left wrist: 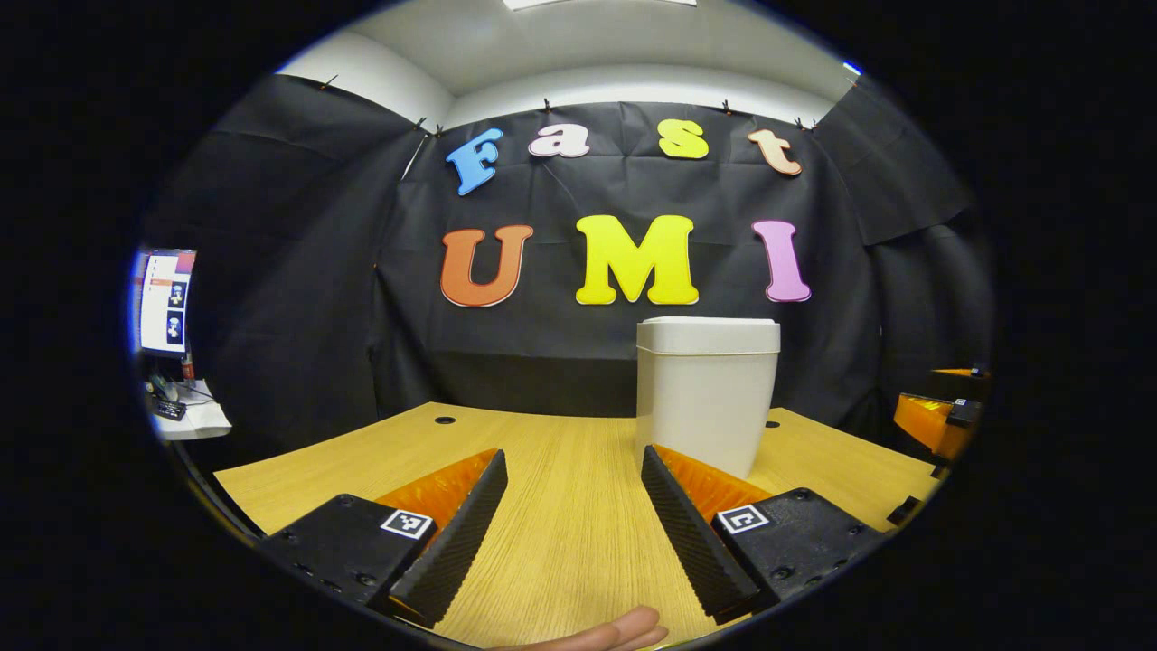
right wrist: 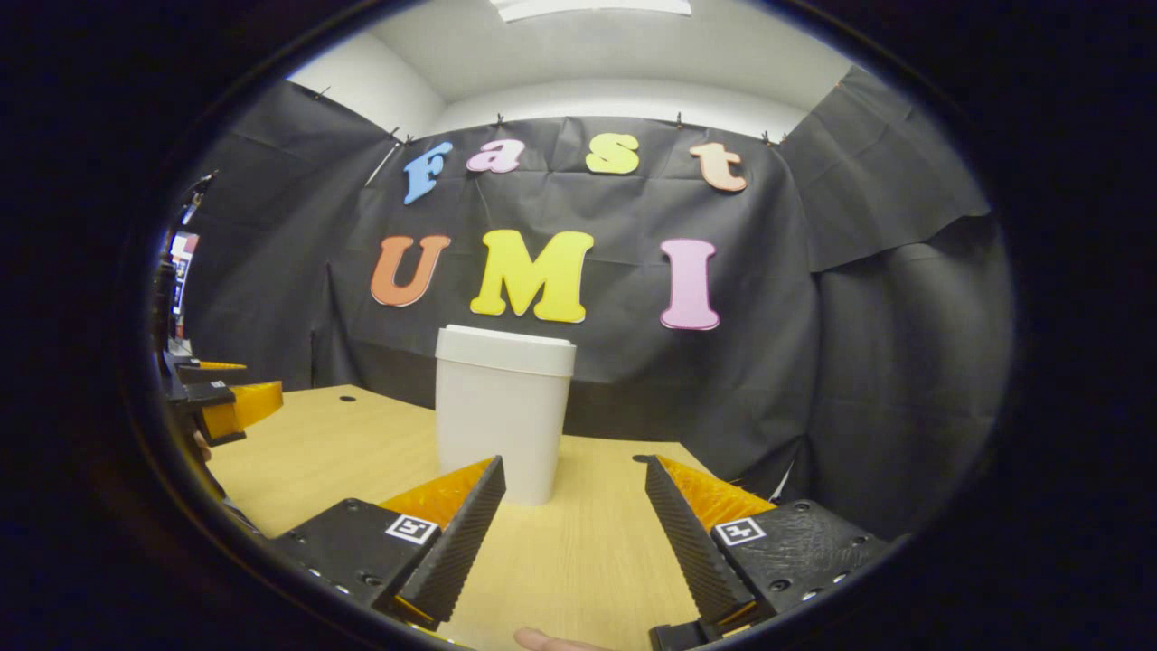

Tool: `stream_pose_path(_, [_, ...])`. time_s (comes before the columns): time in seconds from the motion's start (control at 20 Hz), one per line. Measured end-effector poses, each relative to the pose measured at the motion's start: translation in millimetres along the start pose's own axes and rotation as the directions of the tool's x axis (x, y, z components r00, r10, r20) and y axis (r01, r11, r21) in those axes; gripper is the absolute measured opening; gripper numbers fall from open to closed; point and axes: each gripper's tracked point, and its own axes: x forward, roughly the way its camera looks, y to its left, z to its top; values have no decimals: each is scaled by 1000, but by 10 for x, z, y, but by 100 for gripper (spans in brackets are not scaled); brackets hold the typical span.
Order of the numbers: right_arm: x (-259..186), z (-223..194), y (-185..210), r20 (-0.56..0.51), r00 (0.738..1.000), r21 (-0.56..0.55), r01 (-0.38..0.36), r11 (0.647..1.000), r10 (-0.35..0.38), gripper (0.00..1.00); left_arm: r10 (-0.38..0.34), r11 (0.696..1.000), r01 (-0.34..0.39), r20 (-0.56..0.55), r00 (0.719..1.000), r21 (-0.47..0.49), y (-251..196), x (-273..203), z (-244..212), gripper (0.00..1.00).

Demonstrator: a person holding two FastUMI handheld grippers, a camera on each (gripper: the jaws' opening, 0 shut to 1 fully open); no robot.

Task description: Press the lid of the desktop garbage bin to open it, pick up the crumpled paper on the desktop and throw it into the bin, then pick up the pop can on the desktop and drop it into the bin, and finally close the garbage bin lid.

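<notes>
A white desktop garbage bin (left wrist: 707, 398) stands upright on the wooden table (left wrist: 560, 506), its lid (left wrist: 708, 334) down flat. In the left gripper view it is ahead and a little right of my left gripper (left wrist: 574, 466), which is open with nothing between its fingers. In the right gripper view the bin (right wrist: 503, 411) stands ahead and left of my right gripper (right wrist: 576, 470), also open and empty. The right gripper (left wrist: 935, 416) shows at the far right of the left gripper view. The left gripper (right wrist: 221, 402) shows at the far left of the right gripper view.
Black cloth walls close the booth behind and beside the table. Two small cable holes (left wrist: 444, 420) sit near the table's back edge. A monitor (left wrist: 165, 303) and a cluttered side desk stand off to the left. A fingertip (left wrist: 624, 628) shows at the bottom.
</notes>
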Motion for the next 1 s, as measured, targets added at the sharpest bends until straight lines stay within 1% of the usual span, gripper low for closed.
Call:
stream_pose_path(0.15, [1,3,-33,9,1000,-1,3,1000,-3,95,5,1000,-5,-4,1000,21,-33,11,-34,98])
stream_pose_path(0.25, [-7,-2,-33,14,1000,-10,5,1000,-5,98,-8,1000,8,-3,1000,23,-105,20,-17,98])
stream_pose_path(0.3, [-19,6,-41,16,1000,-11,5,1000,-4,95,-14,1000,14,-1,1000,25,-134,20,0,98])
stream_pose_path(0.35, [-40,12,-45,17,1000,-10,3,1000,-3,98,-15,999,14,2,1000,30,-155,22,14,98])
stream_pose_path(0.45, [-58,128,-50,35,999,-10,-8,1000,8,98,-19,999,18,12,1000,37,-193,30,57,98])
stream_pose_path(0.5, [-69,209,-75,50,999,-9,-7,1000,7,95,-19,999,19,12,1000,35,-217,38,71,98])
stream_pose_path(0.65, [-109,377,-91,86,996,-1,-18,1000,18,98,-30,999,30,13,999,19,-320,54,85,98])
stream_pose_path(0.7, [-121,414,-89,96,995,-2,-23,1000,23,95,-31,999,31,6,1000,22,-351,45,81,98])
stream_pose_path(0.85, [-110,382,-121,90,996,-17,-29,999,30,95,-22,999,21,13,1000,46,-402,32,113,98])
stream_pose_path(1.0, [-120,409,-143,80,996,-36,-35,999,38,95,-27,999,25,30,999,48,-484,18,143,98])
